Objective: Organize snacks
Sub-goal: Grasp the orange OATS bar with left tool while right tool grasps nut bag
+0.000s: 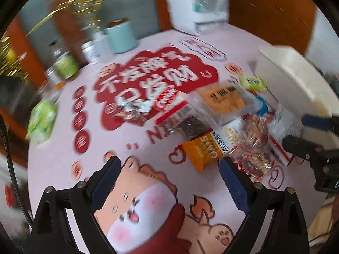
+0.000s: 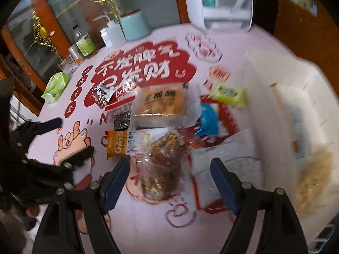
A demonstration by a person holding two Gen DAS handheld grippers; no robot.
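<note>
Most snacks [image 2: 161, 114] still lie heaped mid-surface beside the white bin [image 2: 281, 110], which seems to hold one bag. Your left hand-held gripper [image 1: 169, 182] and right hand-held gripper [image 2: 169, 180] are both released and empty.

Heap of snack packets [image 2: 161, 114] mid pink printed tablecloth [image 2: 148, 222]; white rectangular storage box [image 2: 286, 89] right of heap; green tissue pack [image 2: 55, 87] far left; pale blue cylindrical canister [image 2: 133, 25] far behind.

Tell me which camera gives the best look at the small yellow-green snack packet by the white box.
The right wrist view: the yellow-green packet lies whole and unobstructed beside the white box, though a little blurred. In the left wrist view the same packet appears smaller, nearer the frame edge and more smeared.
</note>
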